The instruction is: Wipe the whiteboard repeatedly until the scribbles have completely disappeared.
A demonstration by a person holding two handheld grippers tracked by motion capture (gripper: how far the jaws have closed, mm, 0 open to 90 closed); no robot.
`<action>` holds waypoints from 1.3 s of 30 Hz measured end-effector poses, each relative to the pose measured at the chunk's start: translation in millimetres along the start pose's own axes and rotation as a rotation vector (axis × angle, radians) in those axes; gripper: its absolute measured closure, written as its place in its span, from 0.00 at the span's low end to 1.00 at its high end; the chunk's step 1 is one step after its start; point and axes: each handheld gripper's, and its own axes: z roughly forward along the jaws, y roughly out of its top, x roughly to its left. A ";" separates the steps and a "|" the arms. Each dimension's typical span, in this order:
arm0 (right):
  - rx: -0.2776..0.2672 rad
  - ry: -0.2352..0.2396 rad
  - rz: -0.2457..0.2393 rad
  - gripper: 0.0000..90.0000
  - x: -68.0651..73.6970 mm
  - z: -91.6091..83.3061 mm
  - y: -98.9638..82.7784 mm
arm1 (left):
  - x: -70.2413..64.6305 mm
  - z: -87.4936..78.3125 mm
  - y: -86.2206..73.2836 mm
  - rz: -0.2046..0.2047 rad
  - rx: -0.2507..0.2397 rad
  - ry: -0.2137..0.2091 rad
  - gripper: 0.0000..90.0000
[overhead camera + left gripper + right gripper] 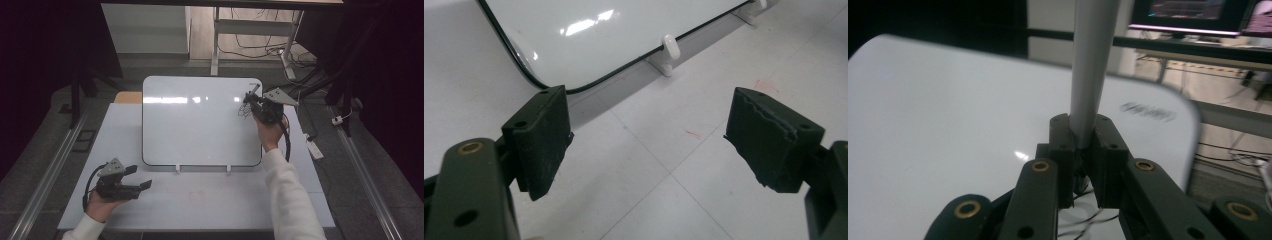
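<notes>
Marker drawing on a whiteboard

The whiteboard (200, 122) stands propped on the table (210, 200); at its upper right corner the right gripper (251, 100) clenches a grey marker (1093, 65) over black scribbles (243, 111). The left gripper (141, 177) rests spread, empty.

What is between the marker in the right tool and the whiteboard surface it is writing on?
Nothing visible. The right tool is shut on the marker, right over the whiteboard beside the black scribble; the tip itself is hidden behind the jaws.
</notes>
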 end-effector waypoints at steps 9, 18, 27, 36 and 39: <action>0.011 0.019 -0.025 0.90 13.8 3.8 -3.2 | 1.0 0.0 -0.6 -0.004 0.001 0.004 0.21; 0.024 0.042 -0.029 0.90 16.0 0.0 -8.1 | 1.8 0.2 -0.4 -0.003 -0.001 0.004 0.21; 0.022 0.052 -0.031 0.90 16.0 -8.1 -16.1 | 1.6 0.7 0.0 -0.002 0.000 0.006 0.21; 0.000 0.031 -0.014 0.90 9.8 -8.7 -16.0 | 1.2 0.6 0.1 -0.001 -0.001 0.006 0.21; -0.016 -0.013 0.006 0.90 3.8 -8.6 -12.7 | 0.1 1.1 0.0 0.002 0.005 0.006 0.21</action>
